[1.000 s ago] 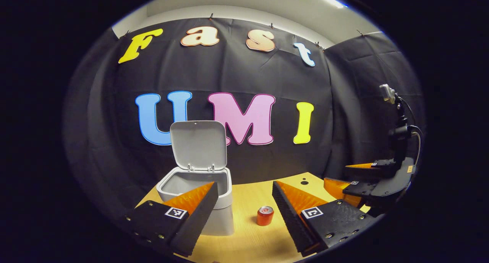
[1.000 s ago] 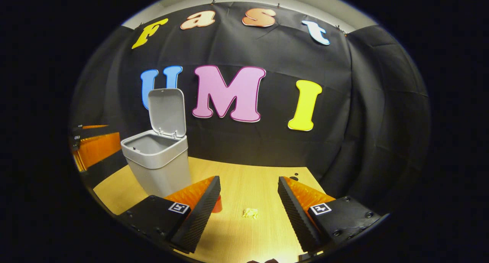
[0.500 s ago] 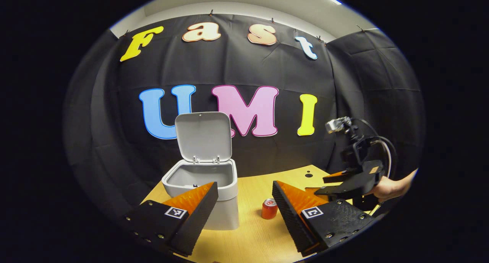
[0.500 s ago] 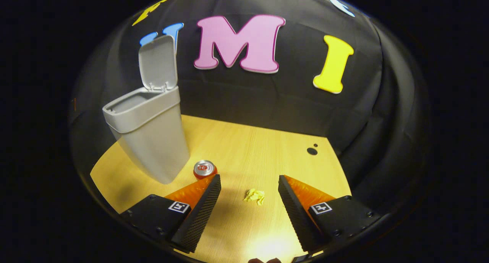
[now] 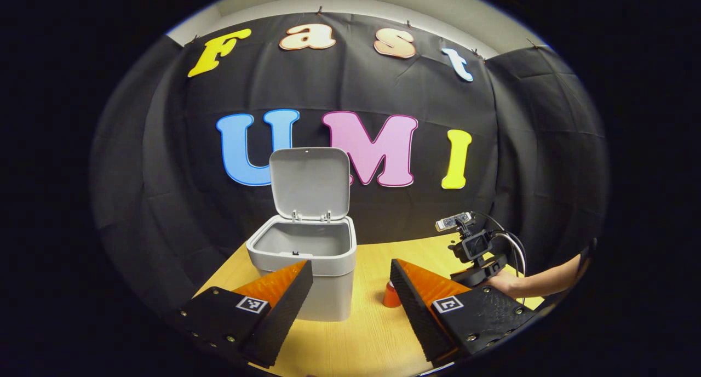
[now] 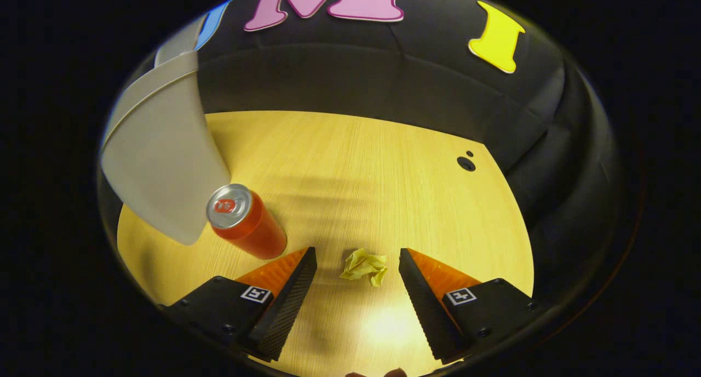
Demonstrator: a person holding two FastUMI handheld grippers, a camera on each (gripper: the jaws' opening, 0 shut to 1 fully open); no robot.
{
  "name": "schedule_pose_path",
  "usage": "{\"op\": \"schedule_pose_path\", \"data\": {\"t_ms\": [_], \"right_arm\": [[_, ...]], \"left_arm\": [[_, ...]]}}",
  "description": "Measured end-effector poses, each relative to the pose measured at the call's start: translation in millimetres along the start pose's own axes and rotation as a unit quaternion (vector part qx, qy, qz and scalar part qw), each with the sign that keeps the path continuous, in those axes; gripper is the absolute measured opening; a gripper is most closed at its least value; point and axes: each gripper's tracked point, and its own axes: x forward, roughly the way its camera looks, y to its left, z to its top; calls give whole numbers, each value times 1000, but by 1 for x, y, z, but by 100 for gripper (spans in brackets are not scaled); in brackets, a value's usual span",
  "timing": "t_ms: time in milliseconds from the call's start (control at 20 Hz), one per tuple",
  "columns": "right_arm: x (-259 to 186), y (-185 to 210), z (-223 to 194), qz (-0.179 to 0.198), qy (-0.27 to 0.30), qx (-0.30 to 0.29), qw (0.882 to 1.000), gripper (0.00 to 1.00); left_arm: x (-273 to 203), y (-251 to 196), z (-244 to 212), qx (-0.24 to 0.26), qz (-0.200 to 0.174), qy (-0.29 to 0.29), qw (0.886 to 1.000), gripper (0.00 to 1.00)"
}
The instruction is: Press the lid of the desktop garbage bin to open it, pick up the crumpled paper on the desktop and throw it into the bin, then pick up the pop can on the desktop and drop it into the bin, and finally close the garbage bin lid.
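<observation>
The grey bin (image 5: pixel 306 267) stands on the wooden desk with its lid (image 5: pixel 310 182) raised upright. In the right gripper view the bin's wall (image 6: pixel 159 163) rises at the left, and a red pop can (image 6: pixel 243 222) stands beside it. A crumpled yellow paper (image 6: pixel 364 266) lies on the desk between the tips of my open right gripper (image 6: pixel 357 255), which hovers just above it. My left gripper (image 5: pixel 350 267) is open and holds nothing, hanging in front of the bin. In the left gripper view the can (image 5: pixel 391 296) peeks out behind the right finger, and the right gripper (image 5: pixel 475 252) is low at the right.
The wooden desk (image 6: pixel 378 163) has a small dark hole (image 6: pixel 466 163) near its far right corner. Black cloth walls close the desk at the back and right. A hand and forearm (image 5: pixel 534 282) reach in from the right edge of the left gripper view.
My right gripper has tipped downward and dropped toward the desk, so the paper now lies between its fingertips. The left gripper drifted slightly and stayed open.
</observation>
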Motion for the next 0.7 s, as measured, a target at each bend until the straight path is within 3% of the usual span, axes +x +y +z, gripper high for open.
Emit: {"op": "schedule_pose_path", "data": {"t_ms": [350, 700], "right_arm": [[36, -8, -33, -2, 89, 28, 996, 99], [52, -9, -40, 0, 113, 67, 991, 97]], "left_arm": [[2, 8, -13, -23, 16, 19, 999, 93], [6, 1, -24, -37, 7, 33, 999, 93]]}}
